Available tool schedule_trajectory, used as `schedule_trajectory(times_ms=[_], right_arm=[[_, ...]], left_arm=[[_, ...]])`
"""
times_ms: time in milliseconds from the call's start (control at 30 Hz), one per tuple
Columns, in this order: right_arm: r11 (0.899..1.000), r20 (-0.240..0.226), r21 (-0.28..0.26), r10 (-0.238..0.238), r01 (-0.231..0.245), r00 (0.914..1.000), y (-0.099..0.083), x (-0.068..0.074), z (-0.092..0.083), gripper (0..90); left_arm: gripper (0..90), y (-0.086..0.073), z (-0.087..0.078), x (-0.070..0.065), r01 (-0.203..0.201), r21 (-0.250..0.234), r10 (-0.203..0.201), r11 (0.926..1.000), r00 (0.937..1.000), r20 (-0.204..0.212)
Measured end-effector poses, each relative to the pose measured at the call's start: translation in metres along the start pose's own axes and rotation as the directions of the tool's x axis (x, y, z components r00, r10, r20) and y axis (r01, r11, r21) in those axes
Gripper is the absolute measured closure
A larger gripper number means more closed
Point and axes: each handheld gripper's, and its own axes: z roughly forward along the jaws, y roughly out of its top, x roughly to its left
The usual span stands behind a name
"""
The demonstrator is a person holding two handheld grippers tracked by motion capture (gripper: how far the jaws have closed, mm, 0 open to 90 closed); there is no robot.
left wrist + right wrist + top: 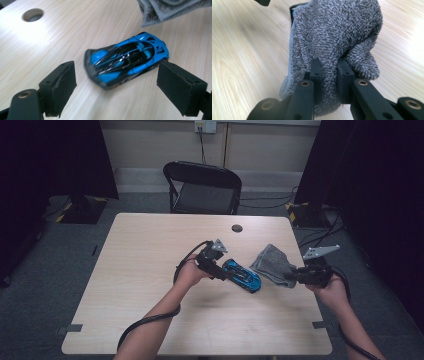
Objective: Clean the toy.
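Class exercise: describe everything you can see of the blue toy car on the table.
The toy car is a low, sleek sports model, glossy blue with black roof, windows and trim; it looks like painted metal or plastic. It sits upright on its wheels on the pale wooden table, right of centre. The left hand-held gripper has open jaws on either side of it, pads clear of its flanks. A grey cloth hangs just beyond it, apart.

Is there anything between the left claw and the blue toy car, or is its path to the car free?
Nothing visible stands in the way. The left claw is open, its pads wide on either side of the blue toy car, which lies on the table. The grey cloth, pinched in the right claw, hangs beyond the car, not in front of it.
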Motion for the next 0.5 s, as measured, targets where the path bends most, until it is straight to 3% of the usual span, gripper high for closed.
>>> schedule_trajectory(times_ms=[100,200,300,500], right_arm=[[1.0,-0.026,-0.003,-0.016,0.016,0.9995,0.009,0.008,0.01,77.9],[0.999,-0.054,-0.006,-0.039,0.039,0.9978,0.02,0.018,0.023,77.9],[0.998,-0.084,-0.008,-0.063,0.062,0.9945,0.032,0.029,0.036,77.9],[0.992,-0.147,-0.013,-0.126,0.125,0.9811,0.06,0.054,0.063,77.8]], left_arm=[[15.3,-0.01,-0.016,0.004,0.026,-0.019,-0.026,0.9995,0.9996,-0.011],[15.3,-0.016,-0.031,0.008,0.025,-0.016,-0.026,0.9995,0.9991,-0.032],[15.3,-0.021,-0.05,0.015,0.039,-0.043,-0.042,0.9983,0.9978,-0.052],[15.3,-0.035,-0.082,0.022,0.038,-0.058,-0.043,0.9976,0.9957,-0.082]])
